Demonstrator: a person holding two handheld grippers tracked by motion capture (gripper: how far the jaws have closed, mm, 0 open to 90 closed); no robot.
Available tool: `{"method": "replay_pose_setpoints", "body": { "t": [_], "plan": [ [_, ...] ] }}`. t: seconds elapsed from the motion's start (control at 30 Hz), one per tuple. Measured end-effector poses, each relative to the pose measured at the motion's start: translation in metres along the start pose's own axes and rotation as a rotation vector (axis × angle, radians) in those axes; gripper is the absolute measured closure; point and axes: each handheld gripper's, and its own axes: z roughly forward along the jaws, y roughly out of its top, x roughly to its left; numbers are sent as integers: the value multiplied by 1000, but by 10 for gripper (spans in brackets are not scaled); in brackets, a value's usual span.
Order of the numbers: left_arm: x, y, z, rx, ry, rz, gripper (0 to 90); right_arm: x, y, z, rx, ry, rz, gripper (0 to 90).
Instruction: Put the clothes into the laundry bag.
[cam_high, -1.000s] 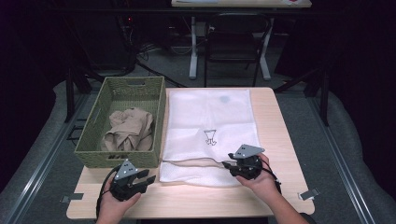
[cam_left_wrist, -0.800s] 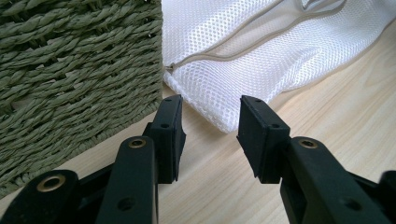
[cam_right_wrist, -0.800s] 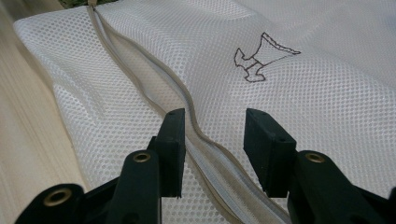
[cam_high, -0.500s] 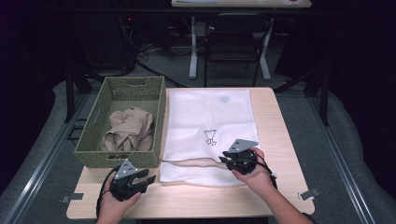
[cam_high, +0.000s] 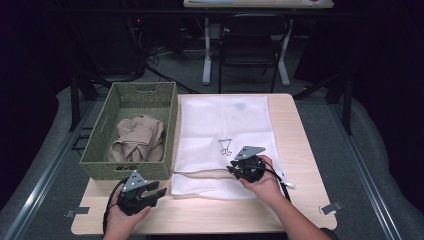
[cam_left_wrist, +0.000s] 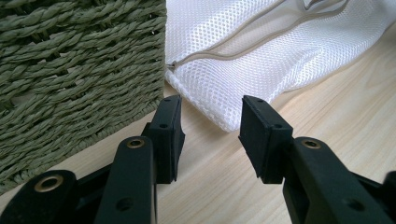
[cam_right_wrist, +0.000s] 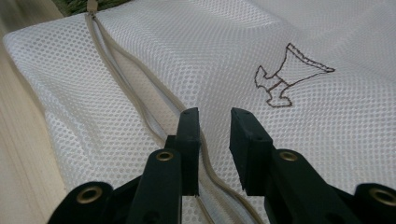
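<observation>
Right gripper (cam_right_wrist: 214, 116) is positioned over the white mesh laundry bag (cam_high: 225, 130), jaws partly apart after just closing in; the bag's beige zipper (cam_right_wrist: 140, 107) runs beside the left jaw, gripped or not cannot be told. Left gripper (cam_left_wrist: 210, 123) is held partly open and empty, the bag's corner just ahead, a green woven basket (cam_left_wrist: 70, 70) just beside. Crumpled beige cloth (cam_high: 137, 140) lies inside that basket.

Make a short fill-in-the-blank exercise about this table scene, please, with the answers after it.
1. The beige cloth lies inside the green woven ____.
2. The white mesh bag lies flat on the wooden ____.
3. The right gripper hovers over the bag's beige ____.
4. The left gripper points at a ____ of the bag.

Answers: basket; table; zipper; corner
</observation>
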Motion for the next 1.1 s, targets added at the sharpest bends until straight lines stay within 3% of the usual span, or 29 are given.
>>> {"method": "replay_pose_setpoints", "body": {
  "t": [0.57, 1.1],
  "plan": [
    [1, 0, 0, 5, 0, 5, 589, 5, -10, 13, 37, 17, -9, 692],
    [1, 0, 0, 2, 6, 4, 588, 3, -15, 21, 75, 8, -18, 737]
  ]
}}
